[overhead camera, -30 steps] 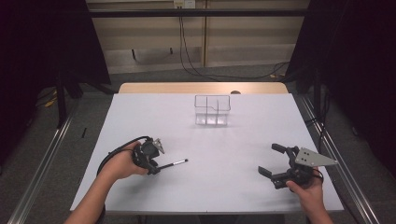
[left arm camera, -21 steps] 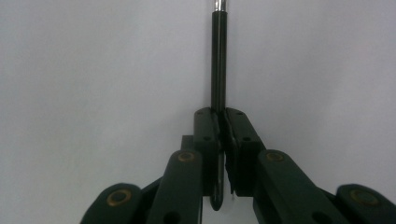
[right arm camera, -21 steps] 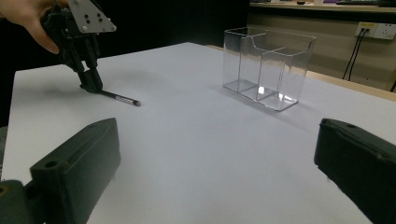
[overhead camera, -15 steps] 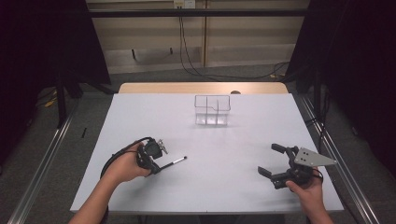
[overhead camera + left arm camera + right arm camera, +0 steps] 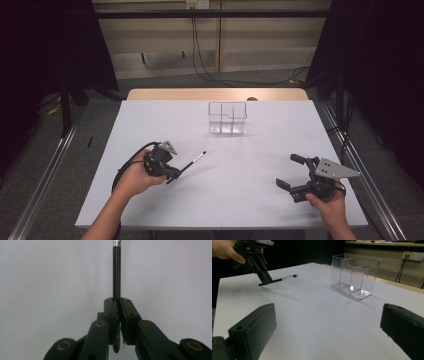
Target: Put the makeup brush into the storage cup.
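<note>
While the left gripper (image 5: 172, 174) stands over the near-left part of the white table (image 5: 150, 125), its two black jaws are pressed together on the dark handle end of a slender makeup brush (image 5: 192, 162), and within the last moment these jaws have been closing onto that handle; in the left gripper view the handle (image 5: 116, 272) rises straight out from between the clamped pads, with a short silver ferrule at the upper edge of the frame. Seen from above, the brush points away from the gripper toward the far right, its small tip just short of the table's middle; the right gripper view shows the held end low at the tabletop and the shaft nearly level, though whether the tip (image 5: 295, 275) rests on the surface cannot be told. A black cable (image 5: 126, 165) loops back from the left gripper along the person's left hand (image 5: 135, 176). The right gripper (image 5: 293, 172), held in the right hand (image 5: 327, 202) at the near-right of the table, has its jaws spread wide with nothing between them. A clear plastic organizer (image 5: 227, 118) with inner dividers stands upright toward the far side, well apart from both grippers and from the brush
</note>
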`<state>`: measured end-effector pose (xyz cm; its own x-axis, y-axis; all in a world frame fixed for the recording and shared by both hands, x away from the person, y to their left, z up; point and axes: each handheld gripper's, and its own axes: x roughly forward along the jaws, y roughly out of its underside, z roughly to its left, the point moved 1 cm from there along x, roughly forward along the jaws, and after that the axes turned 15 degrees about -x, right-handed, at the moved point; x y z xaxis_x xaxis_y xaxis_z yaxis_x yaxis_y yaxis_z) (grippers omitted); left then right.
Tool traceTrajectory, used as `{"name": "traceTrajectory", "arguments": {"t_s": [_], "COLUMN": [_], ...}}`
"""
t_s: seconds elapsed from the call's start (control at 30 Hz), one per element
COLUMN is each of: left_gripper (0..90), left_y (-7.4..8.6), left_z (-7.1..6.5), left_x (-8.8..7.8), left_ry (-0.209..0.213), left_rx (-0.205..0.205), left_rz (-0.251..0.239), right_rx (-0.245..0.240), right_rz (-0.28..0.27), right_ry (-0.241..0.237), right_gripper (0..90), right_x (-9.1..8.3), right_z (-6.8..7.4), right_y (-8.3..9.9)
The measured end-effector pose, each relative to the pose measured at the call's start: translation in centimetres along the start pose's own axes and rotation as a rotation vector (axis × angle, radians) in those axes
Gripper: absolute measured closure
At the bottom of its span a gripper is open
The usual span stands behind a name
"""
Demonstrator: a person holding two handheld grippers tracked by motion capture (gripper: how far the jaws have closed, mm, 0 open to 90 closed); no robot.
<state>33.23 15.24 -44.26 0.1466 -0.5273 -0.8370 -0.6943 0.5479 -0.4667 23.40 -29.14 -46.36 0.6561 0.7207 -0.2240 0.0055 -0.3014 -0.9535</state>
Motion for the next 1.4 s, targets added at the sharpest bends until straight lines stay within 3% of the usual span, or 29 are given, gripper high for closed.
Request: {"name": "traceTrajectory", "arguments": {"t_s": [0.33,0.43,0.57,0.8,1.03,1.4], "left_gripper": [84.2,84.3,84.2,84.2,84.2,84.2], "left_y": [-0.1,-0.1,-0.1,-0.1,-0.3,-1.2], "left_z": [-0.4,-0.6,-0.8,-1.1,-1.9,-3.3], "left_x": [-0.3,-0.1,0.1,0.3,0.5,1.4], "left_ry": [0.072,0.083,0.130,0.137,0.122,0.174], "left_rx": [-0.049,-0.055,-0.070,-0.069,-0.049,-0.039], "left_rz": [-0.199,-0.238,-0.303,-0.417,-0.496,-0.556], "right_rx": [-0.001,-0.001,-0.001,0.000,0.002,-0.003], "right_rz": [0.000,0.000,0.001,0.001,0.005,0.005], "right_ry": [0.000,0.000,-0.002,-0.001,-0.001,-0.004], "right_gripper": [0.0,0.0,0.0,0.0,0.0,0.0], "right_x": [0.0,0.0,0.0,0.0,0.1,0.5], "right_z": [0.0,0.0,0.1,0.1,0.1,0.2], "right_y": [0.0,0.0,0.0,0.0,0.0,-0.1]}}
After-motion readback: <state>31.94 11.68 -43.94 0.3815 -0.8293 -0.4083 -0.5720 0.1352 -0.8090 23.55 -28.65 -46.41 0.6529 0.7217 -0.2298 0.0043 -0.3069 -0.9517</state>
